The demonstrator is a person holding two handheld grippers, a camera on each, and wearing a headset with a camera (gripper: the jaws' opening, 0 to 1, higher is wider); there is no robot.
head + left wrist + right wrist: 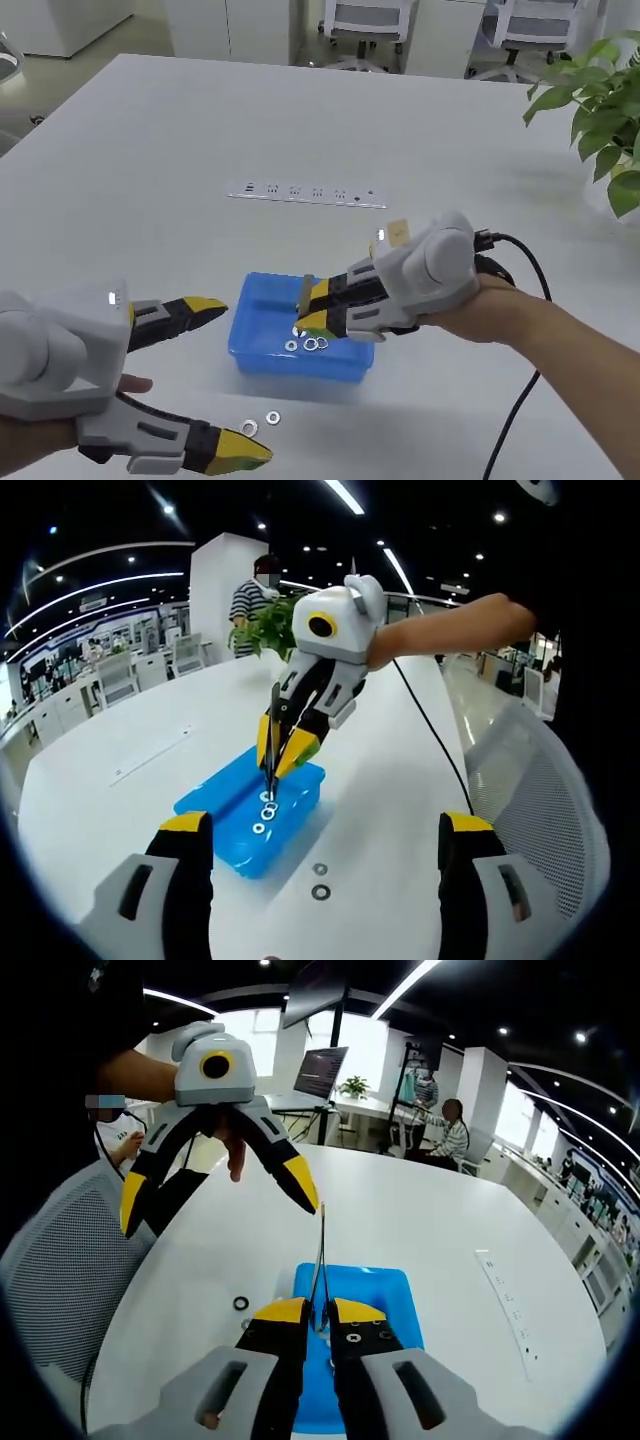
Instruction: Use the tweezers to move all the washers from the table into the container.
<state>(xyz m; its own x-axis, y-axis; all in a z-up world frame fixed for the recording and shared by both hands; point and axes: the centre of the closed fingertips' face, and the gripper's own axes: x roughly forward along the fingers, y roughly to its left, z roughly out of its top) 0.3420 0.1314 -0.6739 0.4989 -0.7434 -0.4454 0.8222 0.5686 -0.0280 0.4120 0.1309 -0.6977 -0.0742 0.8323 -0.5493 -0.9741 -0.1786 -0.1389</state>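
in the head view the right tool (314, 308) is seen just right of centre, pressed together on the tweezers (304, 295), whose tips are lowered into the blue container (262, 300) at the lower centre. several washers (310, 344) are seen inside it (close to its near wall). two loose washers (273, 417) are seen on the white worktop (200, 130), just below the container. the left tool (247, 380) is held at the lower left, its jaws spread wide. a power strip (305, 193) is set into the worktop above the container.
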